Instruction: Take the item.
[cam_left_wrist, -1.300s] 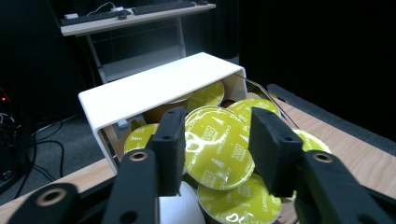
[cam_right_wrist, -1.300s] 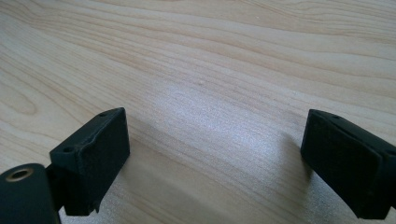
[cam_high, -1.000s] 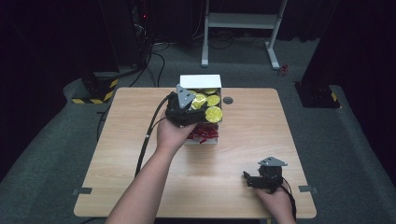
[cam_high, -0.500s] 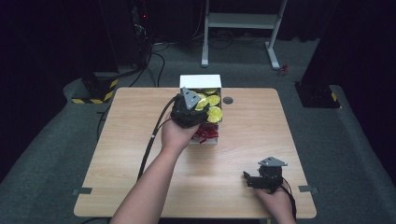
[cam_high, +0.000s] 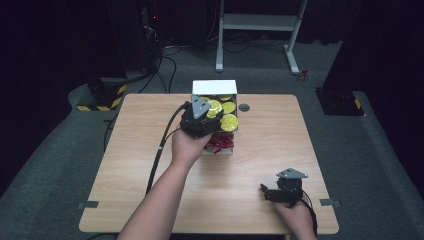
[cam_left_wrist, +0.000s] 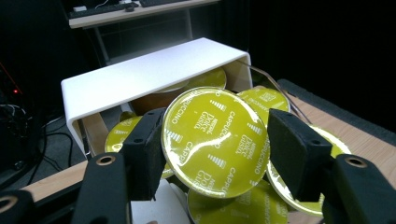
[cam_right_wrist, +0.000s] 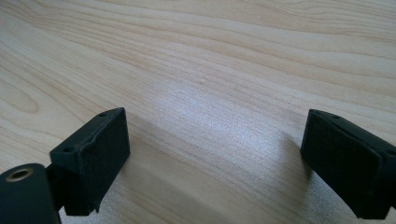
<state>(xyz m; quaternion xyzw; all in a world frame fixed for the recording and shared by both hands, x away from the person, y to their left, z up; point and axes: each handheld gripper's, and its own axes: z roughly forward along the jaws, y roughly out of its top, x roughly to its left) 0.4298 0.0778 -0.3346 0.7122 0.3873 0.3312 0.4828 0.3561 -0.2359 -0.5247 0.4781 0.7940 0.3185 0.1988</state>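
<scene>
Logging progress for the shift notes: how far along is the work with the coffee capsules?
Done: nothing looks set out on the wooden table yet. In hand: the left claw grips one round yellow-green foil-topped capsule above the white box, where more capsules lie. Left: apparently placing that capsule and handling the rest; the right claw rests open and empty.

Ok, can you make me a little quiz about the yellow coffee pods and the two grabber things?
1. True or false: the left gripper grips a yellow capsule.
2. What word is printed on that capsule? A) Espresso B) Cappuccino C) Latte
3. Fill in: the right gripper hangs open over the bare wooden ____.

Key: 1 true; 2 B; 3 table.
</scene>
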